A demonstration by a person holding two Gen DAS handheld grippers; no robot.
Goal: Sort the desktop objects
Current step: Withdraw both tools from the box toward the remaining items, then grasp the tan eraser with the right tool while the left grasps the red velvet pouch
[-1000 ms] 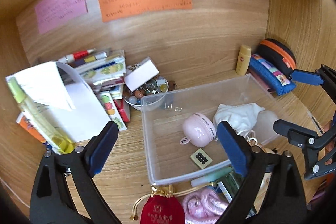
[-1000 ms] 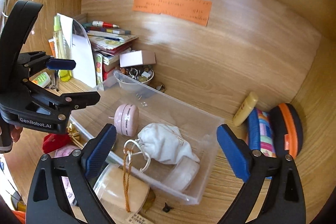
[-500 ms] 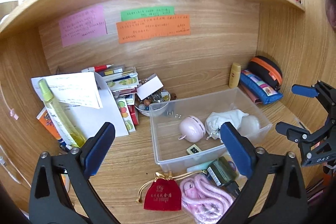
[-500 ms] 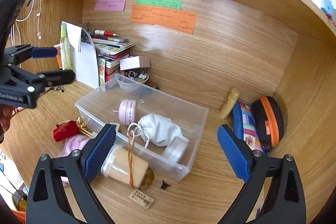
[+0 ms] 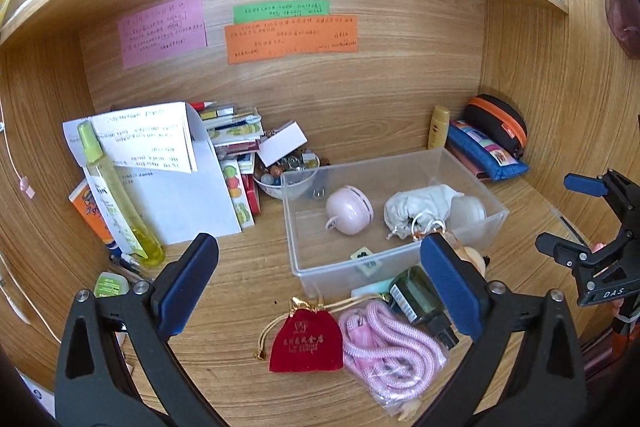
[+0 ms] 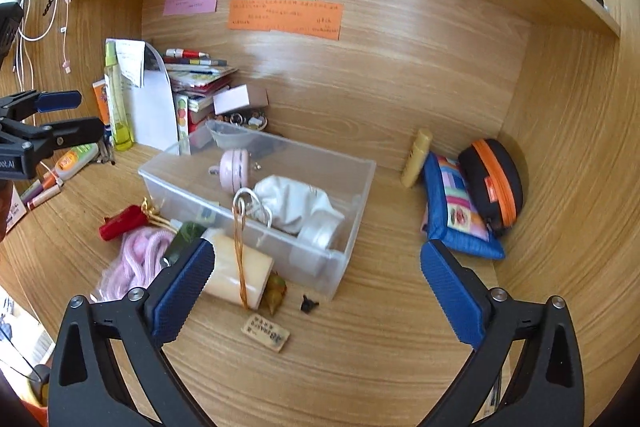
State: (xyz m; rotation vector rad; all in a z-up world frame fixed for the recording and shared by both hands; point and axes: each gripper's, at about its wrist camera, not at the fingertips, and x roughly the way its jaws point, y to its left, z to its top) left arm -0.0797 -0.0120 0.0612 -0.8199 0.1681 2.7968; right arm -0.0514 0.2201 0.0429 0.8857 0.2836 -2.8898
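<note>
A clear plastic bin point(image 5: 304, 267) point(image 6: 352, 247) sits mid-desk. It holds a pink round case point(image 5: 349, 205) point(image 6: 235, 171), a white drawstring pouch point(image 5: 416, 205) point(image 6: 294, 203) and a white jar point(image 6: 318, 237). In front of the bin lie a red pouch point(image 5: 307, 345) point(image 6: 120, 223), a pink cord in a bag point(image 5: 390, 345) point(image 6: 136, 259), a dark green bottle point(image 5: 416, 297) and a cream jar point(image 6: 236, 273). My left gripper point(image 5: 320, 287) is open and empty, held back over the red pouch. My right gripper point(image 6: 316, 289) is open and empty, in front of the bin.
Books, papers and a yellow spray bottle point(image 5: 116, 199) stand at the left. A bowl of trinkets point(image 5: 286, 175) sits behind the bin. A blue pouch point(image 6: 456, 211), a black-orange case point(image 6: 492, 183) and a yellow tube point(image 6: 416, 157) lie at the right. A small tag point(image 6: 266, 333) lies on the desk.
Both grippers have pulled back from the bin and up, so more of the desk and shelf shows. Both stay open and empty. Nothing on the desk moved.
</note>
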